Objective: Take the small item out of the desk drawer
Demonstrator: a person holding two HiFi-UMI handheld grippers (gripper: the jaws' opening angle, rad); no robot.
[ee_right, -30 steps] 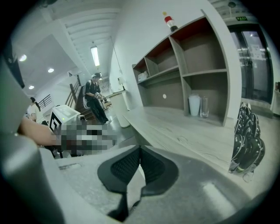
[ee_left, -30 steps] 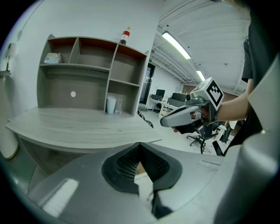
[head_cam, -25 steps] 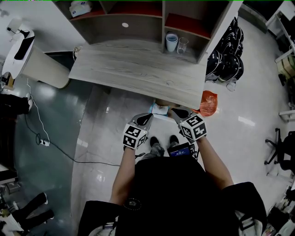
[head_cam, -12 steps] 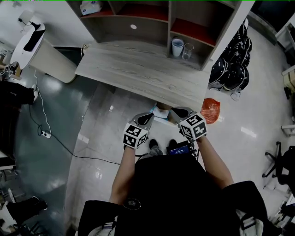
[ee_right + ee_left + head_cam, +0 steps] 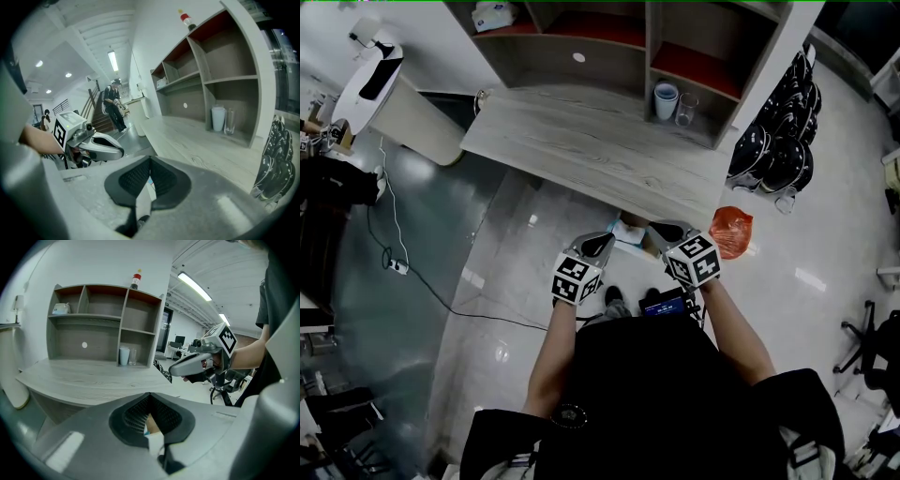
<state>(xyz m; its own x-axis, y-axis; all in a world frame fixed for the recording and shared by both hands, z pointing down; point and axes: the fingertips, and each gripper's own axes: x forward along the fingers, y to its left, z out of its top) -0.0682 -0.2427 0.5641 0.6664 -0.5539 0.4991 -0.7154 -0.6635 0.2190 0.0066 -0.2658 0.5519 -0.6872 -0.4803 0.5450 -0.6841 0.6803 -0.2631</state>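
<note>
Left gripper [image 5: 604, 240], right gripper [image 5: 657, 229] closed, empty; only head view shows orange bag [image 5: 731, 232] beside desk [image 5: 581, 150].

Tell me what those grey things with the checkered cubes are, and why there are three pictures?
A person is holding two hand tools, each with two jaws that pinch like tongs. The left gripper and the right gripper are both shut and hold nothing. The cubes are part of them. One picture comes from a camera on the person's head, looking down. The other two come from cameras riding on each gripper, looking along its jaws. In front is a wooden desk with a shelf unit at its back. A cup and a glass stand in one shelf compartment. An orange bag lies on the floor.
</note>
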